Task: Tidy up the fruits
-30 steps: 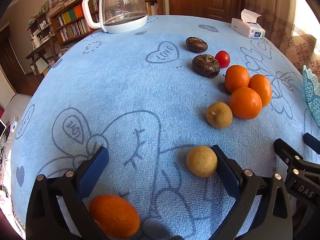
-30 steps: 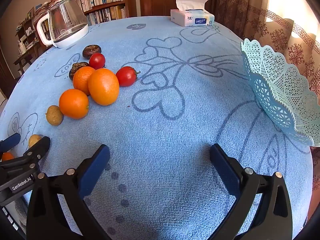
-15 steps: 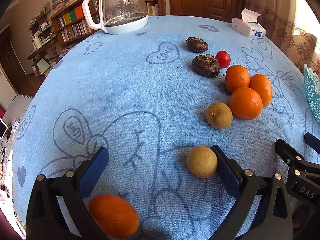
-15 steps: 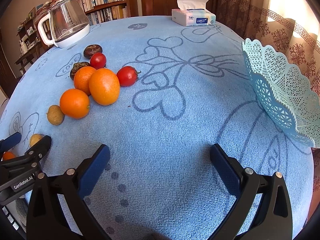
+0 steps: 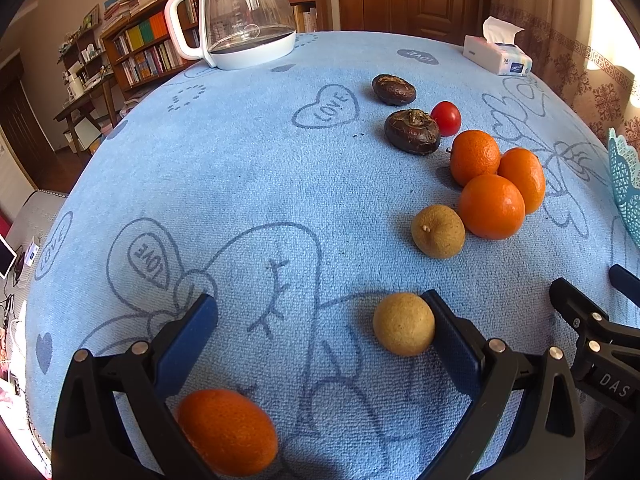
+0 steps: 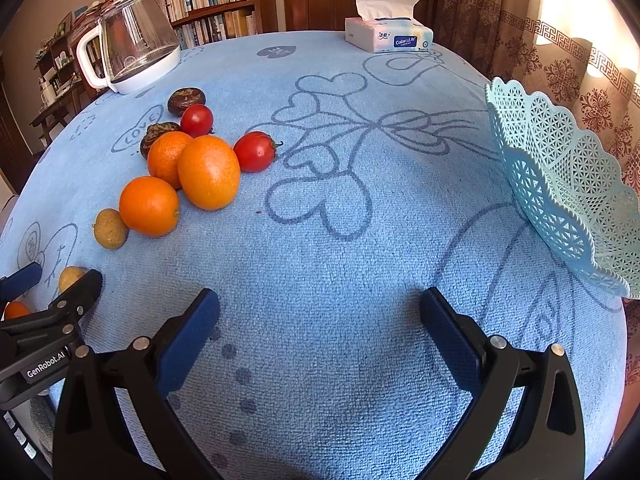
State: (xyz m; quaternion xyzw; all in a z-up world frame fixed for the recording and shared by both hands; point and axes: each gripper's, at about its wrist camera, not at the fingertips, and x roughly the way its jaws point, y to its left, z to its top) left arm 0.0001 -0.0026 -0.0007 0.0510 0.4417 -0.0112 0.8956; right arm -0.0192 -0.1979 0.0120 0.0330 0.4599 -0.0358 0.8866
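Observation:
My left gripper (image 5: 320, 316) is open over the blue cloth. A tan longan (image 5: 403, 323) lies against the inside of its right finger and an orange kumquat (image 5: 227, 431) lies low by its left finger. Ahead to the right lie a second longan (image 5: 438, 231), three oranges (image 5: 491, 206), two dark water chestnuts (image 5: 413, 131) and a red tomato (image 5: 445, 118). My right gripper (image 6: 320, 316) is open and empty over bare cloth. The fruit cluster (image 6: 208, 172) with a second tomato (image 6: 255, 151) is to its left. The lacy turquoise basket (image 6: 560, 184) stands at its right.
A glass kettle (image 5: 246, 16) stands at the table's far left and a tissue box (image 6: 388, 34) at the far edge. The table edge curves close on the left, with bookshelves and a wooden door beyond. The left gripper shows in the right wrist view (image 6: 44, 300).
Almost nothing moved. Both views have shifted very slightly; the fruits and both open grippers keep their places.

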